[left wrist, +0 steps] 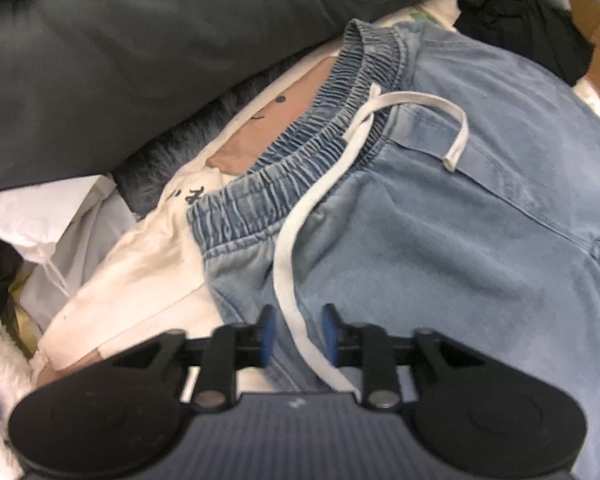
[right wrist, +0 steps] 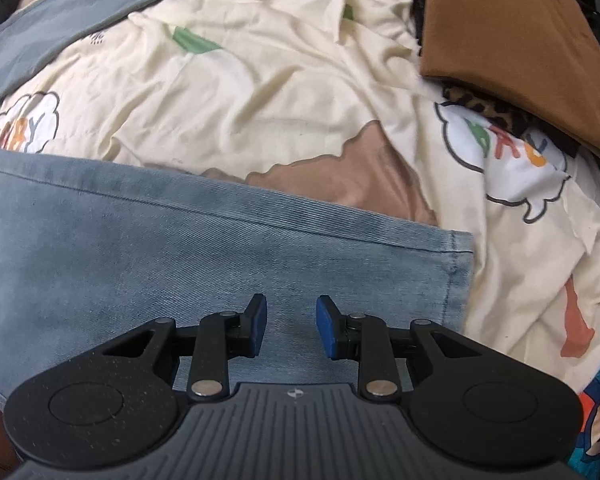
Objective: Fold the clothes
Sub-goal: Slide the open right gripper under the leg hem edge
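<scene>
Light blue denim trousers (left wrist: 440, 220) lie on a cream patterned bedsheet (right wrist: 260, 80). Their elastic waistband (left wrist: 332, 120) and white drawstring (left wrist: 288, 248) show in the left wrist view. My left gripper (left wrist: 298, 332) hovers just below the waistband with its blue pads apart. The drawstring runs through the gap and neither pad presses on it. In the right wrist view, one trouser leg (right wrist: 140, 260) lies flat with its hem (right wrist: 460, 268) to the right. My right gripper (right wrist: 292, 326) stands open over that leg near the hem, with nothing between its fingers.
A dark grey duvet (left wrist: 100, 60) is bunched at the upper left, with a black garment (left wrist: 520, 20) at the upper right. A folded brown garment (right wrist: 512, 40) rests on a leopard-print cloth (right wrist: 488, 108) at the right. A grey-blue cloth (right wrist: 60, 32) lies at the far left.
</scene>
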A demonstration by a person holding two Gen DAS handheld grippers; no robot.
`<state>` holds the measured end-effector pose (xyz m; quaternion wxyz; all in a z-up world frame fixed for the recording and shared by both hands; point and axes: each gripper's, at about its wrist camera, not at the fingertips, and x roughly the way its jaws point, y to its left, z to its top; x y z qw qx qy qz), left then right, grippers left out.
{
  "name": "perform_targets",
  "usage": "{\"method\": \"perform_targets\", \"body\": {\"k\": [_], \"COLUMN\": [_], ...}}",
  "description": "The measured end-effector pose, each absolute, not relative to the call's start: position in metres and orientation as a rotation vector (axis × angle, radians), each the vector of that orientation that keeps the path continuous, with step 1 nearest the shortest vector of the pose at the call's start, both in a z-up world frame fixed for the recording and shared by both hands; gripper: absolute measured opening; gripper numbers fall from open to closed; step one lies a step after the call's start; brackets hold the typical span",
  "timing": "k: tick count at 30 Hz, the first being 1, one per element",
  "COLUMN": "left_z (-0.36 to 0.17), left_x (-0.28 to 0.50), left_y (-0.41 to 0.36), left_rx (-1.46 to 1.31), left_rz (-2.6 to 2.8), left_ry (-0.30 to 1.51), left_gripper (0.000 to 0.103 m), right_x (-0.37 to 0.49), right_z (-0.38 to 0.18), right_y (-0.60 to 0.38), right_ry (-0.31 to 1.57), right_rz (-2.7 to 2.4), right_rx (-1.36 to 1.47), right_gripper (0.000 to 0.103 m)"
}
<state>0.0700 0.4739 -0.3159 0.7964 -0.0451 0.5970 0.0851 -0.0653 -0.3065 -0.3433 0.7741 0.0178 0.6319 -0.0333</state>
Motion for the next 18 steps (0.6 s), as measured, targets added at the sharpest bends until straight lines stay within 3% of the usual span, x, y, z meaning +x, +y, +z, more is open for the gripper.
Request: {"method": "perform_targets", "body": {"k": [5, 6, 9, 18], "left_z": [-0.316, -0.317, -0.321, -0.341], "left_x": [0.058, 0.056, 0.053, 0.045], "left_y": [0.476, 0.476, 0.478, 0.496], "left_rx": [-0.102, -0.108, -0.128, -0.313], "left_rz": [0.168, 0.174, 0.218, 0.344], "left_ry": [1.31, 1.319, 1.341, 1.363], "left_gripper": [0.038, 0.041, 0.052, 0.051], "right_x": [-0.071, -0.073, -0.08, -0.112], "right_z": [-0.335, -0.333, -0.332, -0.336], "right_y": [-0.311, -0.311, -0.312, -0.327], "right_ry": [1.351, 1.348, 1.347, 1.401], "right_rz": [-0.067, -0.061, -0.057, -0.114], "right_rx": [0.061, 0.066, 0.076, 0.138], "right_gripper": [0.039, 0.044, 0.045, 0.045]}}
